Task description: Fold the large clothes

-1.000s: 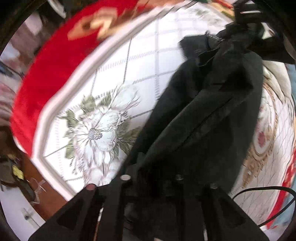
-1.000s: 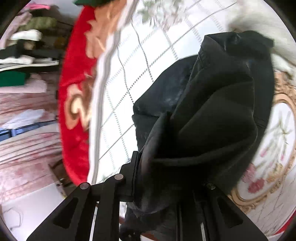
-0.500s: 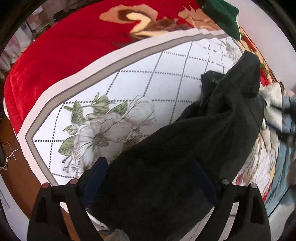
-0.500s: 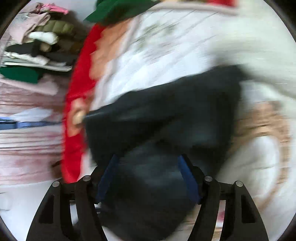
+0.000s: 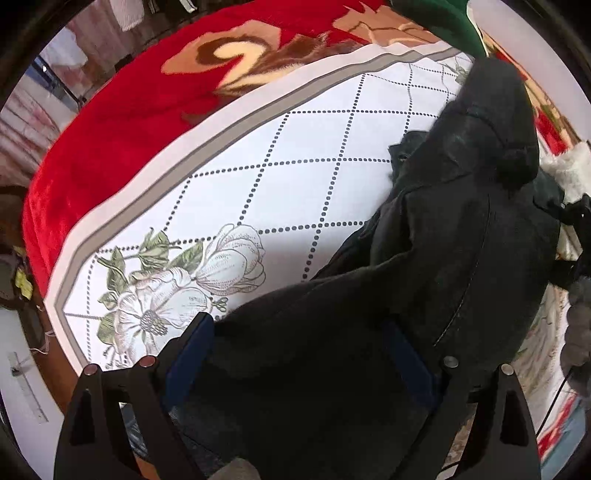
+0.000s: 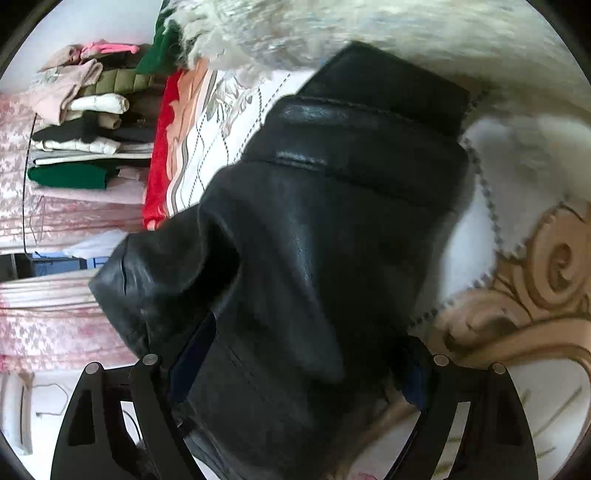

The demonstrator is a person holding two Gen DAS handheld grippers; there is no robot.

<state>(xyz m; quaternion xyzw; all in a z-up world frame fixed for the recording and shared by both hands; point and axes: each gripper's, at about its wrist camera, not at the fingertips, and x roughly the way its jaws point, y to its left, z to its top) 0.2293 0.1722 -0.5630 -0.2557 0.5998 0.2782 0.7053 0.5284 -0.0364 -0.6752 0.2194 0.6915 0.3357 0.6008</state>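
On the floral blanket (image 5: 295,184), the black jacket (image 5: 461,240) lies between both wide-spread claws, ungripped.

Bare quilt (image 5: 295,192) lies free left of the coat (image 5: 461,258); fur (image 6: 406,33) crowds its far side, clothes stack (image 6: 85,122) stands far left.

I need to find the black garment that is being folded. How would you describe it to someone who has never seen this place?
Look at the bed cover, white with dotted diamonds inside a red plush border. The black jacket lies bunched on it, beside a fluffy white garment. It is the only black piece there, with a smooth, leather-like shine and stitched seams.
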